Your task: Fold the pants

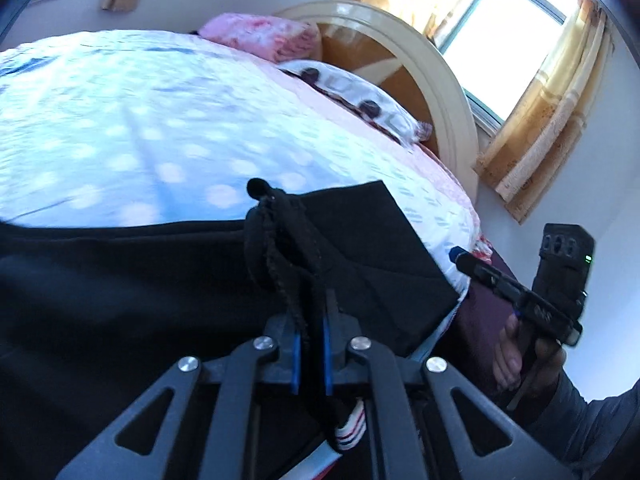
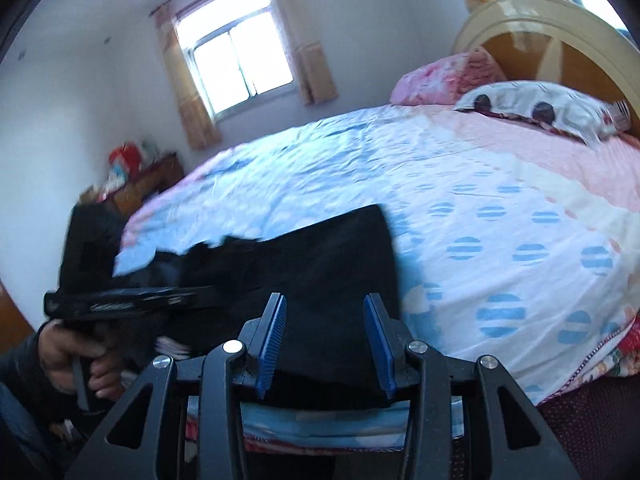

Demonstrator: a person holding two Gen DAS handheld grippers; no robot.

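Observation:
Black pants (image 1: 120, 280) lie along the near edge of the bed. In the left wrist view my left gripper (image 1: 311, 312) is shut on a bunched black fold of the pants with a drawstring, lifted off the bed. In the right wrist view the pants (image 2: 332, 256) lie flat with a squared end, and my right gripper (image 2: 325, 304) is open and empty just above them. The right gripper also shows in the left wrist view (image 1: 520, 288), held by a hand off the bed's edge. The left gripper shows in the right wrist view (image 2: 132, 298).
The bed has a blue and pink dotted cover (image 2: 500, 216). Pillows (image 2: 552, 108) lie at a cream and wood headboard (image 2: 560, 32). A low wooden cabinet (image 2: 152, 176) with clutter stands by the far wall under a curtained window (image 2: 236, 60).

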